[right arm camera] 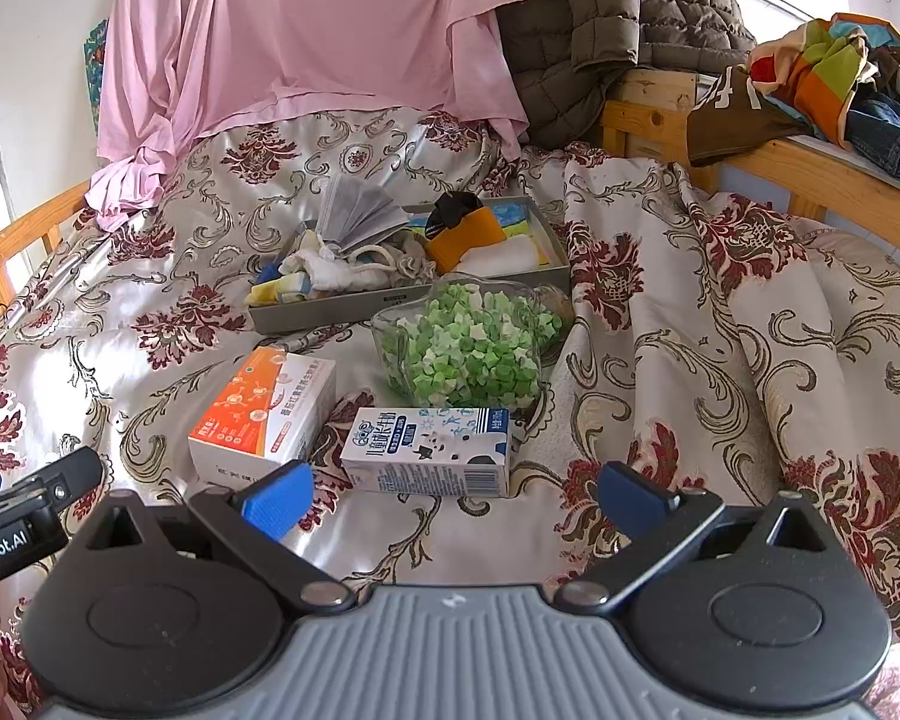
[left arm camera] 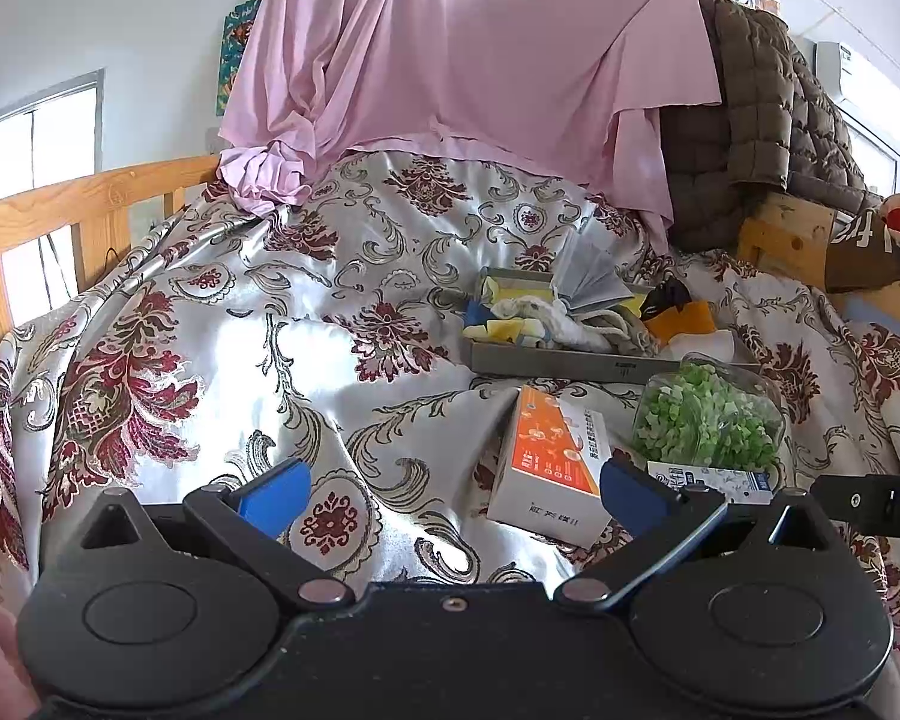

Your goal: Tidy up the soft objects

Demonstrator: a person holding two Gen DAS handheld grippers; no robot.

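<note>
A grey tray (right arm camera: 342, 305) sits on the floral bedspread and holds soft things: grey face masks (right arm camera: 360, 219), white cloth and cord (right arm camera: 345, 267), sponges (right arm camera: 279, 288) and an orange and black pouch (right arm camera: 465, 234). The tray also shows in the left wrist view (left arm camera: 570, 363). My left gripper (left arm camera: 453, 495) is open and empty, low over the bedspread, left of the orange box (left arm camera: 549, 462). My right gripper (right arm camera: 453, 501) is open and empty, just in front of the milk carton (right arm camera: 429, 450).
A clear container of green and white pieces (right arm camera: 471, 348) stands behind the carton. An orange and white box (right arm camera: 264, 411) lies left of it. A pink sheet (right arm camera: 306, 42) and a brown quilted jacket (right arm camera: 600, 30) hang at the back. Wooden bed rails (right arm camera: 810, 171) carry piled clothes.
</note>
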